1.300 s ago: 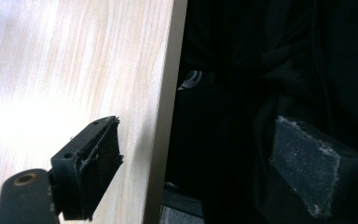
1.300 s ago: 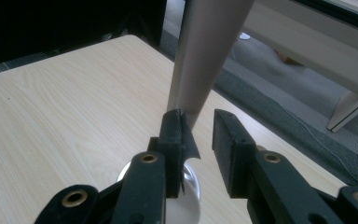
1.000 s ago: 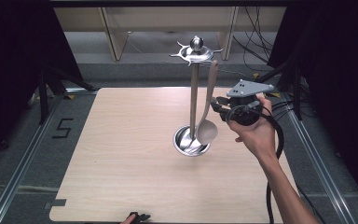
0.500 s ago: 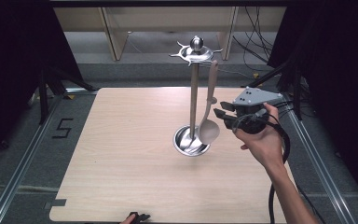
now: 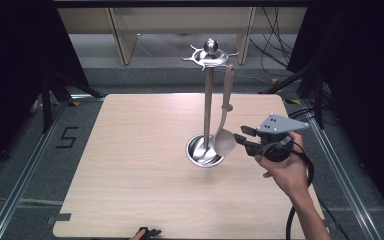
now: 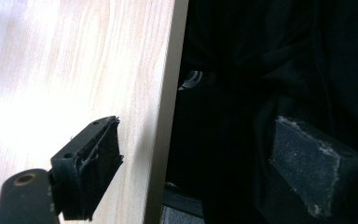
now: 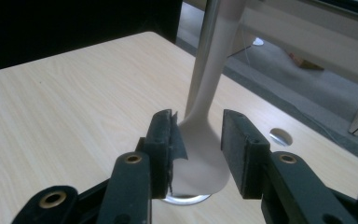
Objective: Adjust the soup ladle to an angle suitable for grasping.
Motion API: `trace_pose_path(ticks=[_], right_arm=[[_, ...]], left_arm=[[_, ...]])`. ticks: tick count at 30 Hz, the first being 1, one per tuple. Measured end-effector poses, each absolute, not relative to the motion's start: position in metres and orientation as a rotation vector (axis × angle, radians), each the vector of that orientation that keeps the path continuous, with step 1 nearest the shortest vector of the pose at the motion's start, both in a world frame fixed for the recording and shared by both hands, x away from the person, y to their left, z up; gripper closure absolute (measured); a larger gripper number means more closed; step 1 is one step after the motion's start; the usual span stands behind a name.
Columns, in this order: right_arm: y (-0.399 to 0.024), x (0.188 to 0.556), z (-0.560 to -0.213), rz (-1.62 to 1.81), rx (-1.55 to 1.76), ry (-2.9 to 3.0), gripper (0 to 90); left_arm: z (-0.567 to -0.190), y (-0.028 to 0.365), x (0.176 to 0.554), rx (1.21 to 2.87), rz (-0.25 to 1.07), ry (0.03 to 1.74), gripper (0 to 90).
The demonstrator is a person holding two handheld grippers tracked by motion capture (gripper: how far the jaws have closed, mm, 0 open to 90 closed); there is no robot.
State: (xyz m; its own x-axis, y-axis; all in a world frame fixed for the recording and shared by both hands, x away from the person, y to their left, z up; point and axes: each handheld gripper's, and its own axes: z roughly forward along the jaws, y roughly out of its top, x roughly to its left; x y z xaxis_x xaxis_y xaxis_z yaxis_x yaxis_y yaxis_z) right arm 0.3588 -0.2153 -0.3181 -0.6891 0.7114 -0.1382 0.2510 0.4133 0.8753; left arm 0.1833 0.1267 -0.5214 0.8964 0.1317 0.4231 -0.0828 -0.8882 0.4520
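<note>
One pale wooden tabletop with a light grain lies under the high view, framed by grey floor with metal rails, a taped "5" at the left, and dark curtains on both sides; wooden shelf legs and loose cables stand beyond the far edge. Near the middle of the table stands a polished steel utensil stand: a round dished base, a slim upright pole, and a hooked crown topped by a ball. A matte beige spoon hangs from one hook, its oval bowl low beside the base. The right gripper, grey three-cornered plate on top and black cable trailing, is held in a hand with its jaws pointing at the spoon's bowl. At the table's near edge, the tip of the left gripper just enters the picture.

In the left gripper view, the left gripper has its worn, foam-faced black jaws spread wide apart, one over the table edge, the other before dark cloth.

In the right gripper view, the right gripper straddles the spoon; the jaws are parted, the left pad at or very near the bowl's rim, the right one clear of it. The steel pole rises behind it.
</note>
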Motion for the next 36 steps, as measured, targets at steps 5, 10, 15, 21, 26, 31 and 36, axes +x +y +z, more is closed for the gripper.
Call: trace_pose_path(ticks=[5,10,15,21,26,31,36], right_arm=[[-0.221,0.352,-0.333,1.244,0.831,2.185,61.1],[-0.227,0.347,-0.345,1.269,0.865,2.162,54.8],[-0.231,0.344,-0.352,1.278,0.887,2.169,50.5],[-0.232,0.341,-0.365,1.309,0.911,2.143,44.5],[-0.239,0.341,-0.373,1.289,0.897,2.176,42.0],[-0.245,0.337,-0.385,1.283,0.963,2.163,39.4],[-0.252,0.335,-0.395,1.259,0.994,2.177,37.4]], left_arm=[[-0.522,0.126,0.183,2.592,0.622,0.034,15.0],[-0.522,0.126,0.183,2.591,0.623,0.034,15.0],[-0.522,0.126,0.183,2.593,0.624,0.036,15.0],[-0.522,0.126,0.184,2.592,0.616,0.042,15.0],[-0.522,0.126,0.186,2.612,0.575,0.012,15.0],[-0.521,0.127,0.185,2.604,0.620,0.035,15.0],[-0.522,0.127,0.185,2.591,0.625,0.041,15.0]])
